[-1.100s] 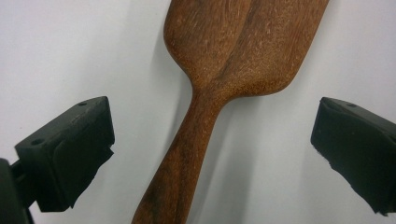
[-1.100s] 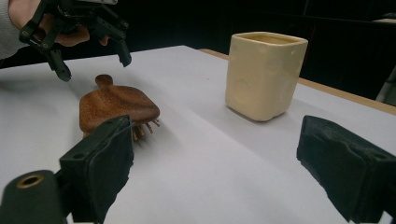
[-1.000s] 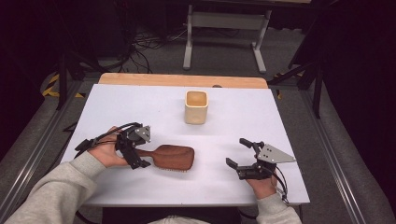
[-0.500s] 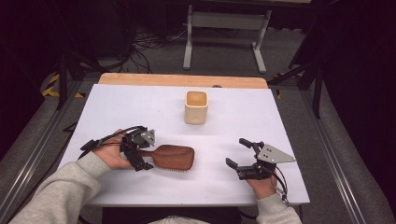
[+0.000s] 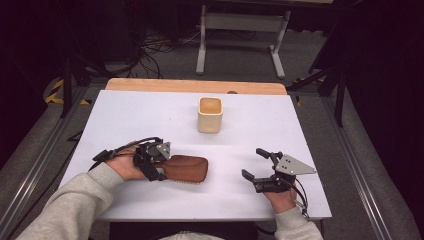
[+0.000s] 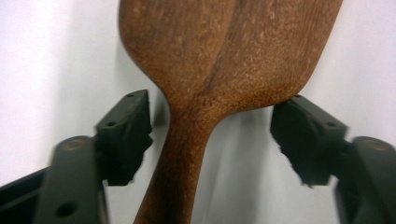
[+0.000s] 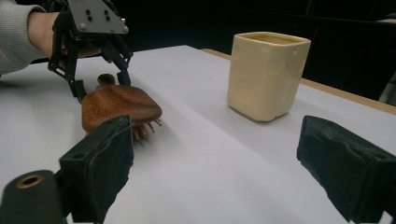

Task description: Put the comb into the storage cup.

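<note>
**Lighting and image quality**

High view: white table top (image 5: 150,115) evenly and brightly lit, apparently from overhead; surroundings fall off to near black at the left and right edges. Shadows soft and short, a faint one under the cream cup (image 5: 210,115). Slightly soft overall, no glare.

Left gripper view: very close range; wooden brush (image 6: 219,65) grain reasonably sharp, black jaws blurred at the bottom corners. Pale grey shadow beside the handle. Table nearly blown out.

Right gripper view: jaws out of focus in the foreground, cup moderately sharp, background dark. Mild sheen on the cup's face
</note>
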Tool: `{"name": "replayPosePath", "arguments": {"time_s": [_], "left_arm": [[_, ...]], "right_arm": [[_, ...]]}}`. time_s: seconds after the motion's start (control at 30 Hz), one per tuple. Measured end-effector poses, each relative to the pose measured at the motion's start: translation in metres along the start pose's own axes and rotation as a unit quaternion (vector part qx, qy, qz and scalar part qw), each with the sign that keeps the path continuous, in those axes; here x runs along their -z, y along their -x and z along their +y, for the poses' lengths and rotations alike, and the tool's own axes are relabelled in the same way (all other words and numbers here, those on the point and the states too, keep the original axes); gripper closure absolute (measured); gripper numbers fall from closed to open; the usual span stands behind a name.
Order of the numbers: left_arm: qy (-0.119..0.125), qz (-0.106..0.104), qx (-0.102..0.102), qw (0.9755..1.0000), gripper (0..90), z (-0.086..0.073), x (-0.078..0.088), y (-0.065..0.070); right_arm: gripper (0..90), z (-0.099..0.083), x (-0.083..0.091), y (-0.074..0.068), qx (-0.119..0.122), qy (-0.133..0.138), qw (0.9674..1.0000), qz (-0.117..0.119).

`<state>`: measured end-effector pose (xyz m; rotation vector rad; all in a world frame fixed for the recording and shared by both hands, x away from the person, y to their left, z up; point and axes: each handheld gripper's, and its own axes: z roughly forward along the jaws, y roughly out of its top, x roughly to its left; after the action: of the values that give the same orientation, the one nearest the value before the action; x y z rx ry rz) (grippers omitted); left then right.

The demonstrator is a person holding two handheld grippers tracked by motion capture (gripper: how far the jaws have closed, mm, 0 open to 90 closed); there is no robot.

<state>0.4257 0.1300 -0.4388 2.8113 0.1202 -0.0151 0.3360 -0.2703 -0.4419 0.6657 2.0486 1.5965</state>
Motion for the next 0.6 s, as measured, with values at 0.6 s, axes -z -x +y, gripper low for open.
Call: {"name": "replayPosePath", "arguments": {"time_s": [0.6], "left_arm": [[-0.024, 0.009, -0.033, 0.9991, 70.8, 0.0044, 0.0016, 0.0026]], "right_arm": [[11.4, -0.0005, -0.001, -0.0002, -0.002, -0.001, 1.0, 0.002]]}}
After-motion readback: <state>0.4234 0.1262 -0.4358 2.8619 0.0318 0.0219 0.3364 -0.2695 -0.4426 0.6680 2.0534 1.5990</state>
